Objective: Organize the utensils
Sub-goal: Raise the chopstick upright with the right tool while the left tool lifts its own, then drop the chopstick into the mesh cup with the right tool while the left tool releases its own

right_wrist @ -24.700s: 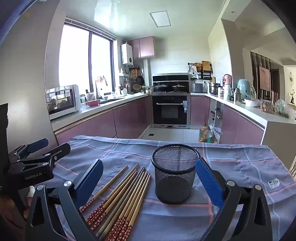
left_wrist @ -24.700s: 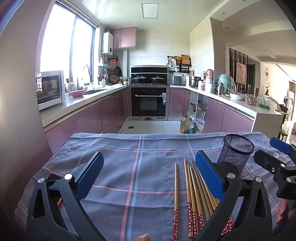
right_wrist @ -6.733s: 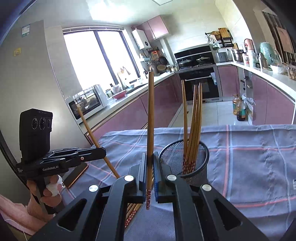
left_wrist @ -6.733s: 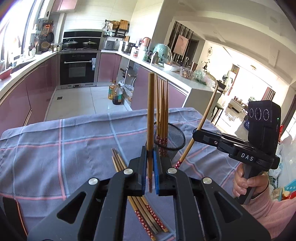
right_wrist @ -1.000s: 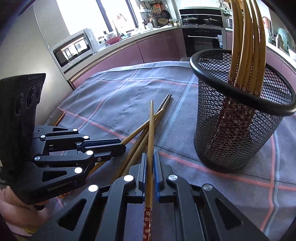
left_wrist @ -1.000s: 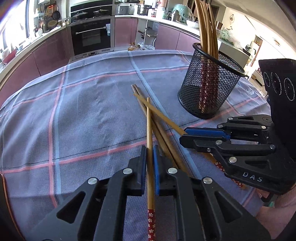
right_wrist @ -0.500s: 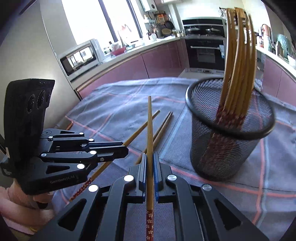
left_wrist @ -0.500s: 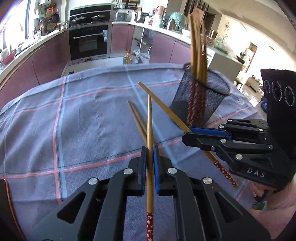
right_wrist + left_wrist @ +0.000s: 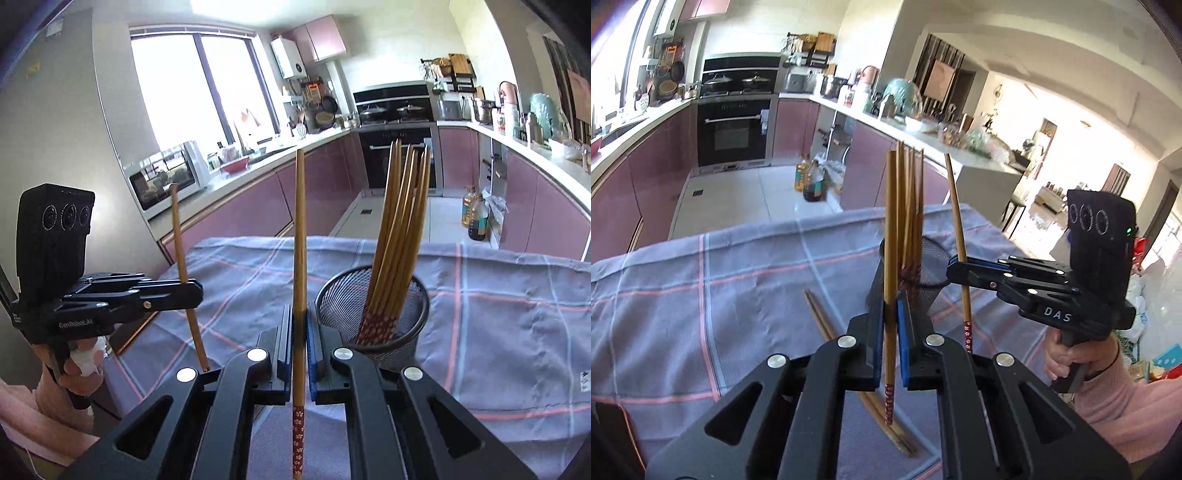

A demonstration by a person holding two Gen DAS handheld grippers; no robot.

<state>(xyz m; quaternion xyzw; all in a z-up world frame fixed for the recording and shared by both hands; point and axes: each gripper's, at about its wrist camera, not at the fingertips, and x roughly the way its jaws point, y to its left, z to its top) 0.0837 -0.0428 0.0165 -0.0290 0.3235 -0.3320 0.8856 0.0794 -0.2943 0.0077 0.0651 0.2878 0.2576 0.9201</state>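
Just beside the mesh holder [image 9: 373,317], each gripper, left [image 9: 890,325] and right [image 9: 300,332], is clamped on one upright chopstick [image 9: 300,258], patterned end down, presumably to drop in beside those already standing inside.

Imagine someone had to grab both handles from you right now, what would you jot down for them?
Left tool: shut on one chopstick, held upright with its patterned end down.
Right tool: shut on another chopstick, also upright, patterned end down.
Mesh cup: stands on the checked cloth with a bundle of chopsticks already in it.
Done: most of the chopsticks are in the cup.
Left: drop both held chopsticks into the cup, then collect the loose pair lying on the cloth.
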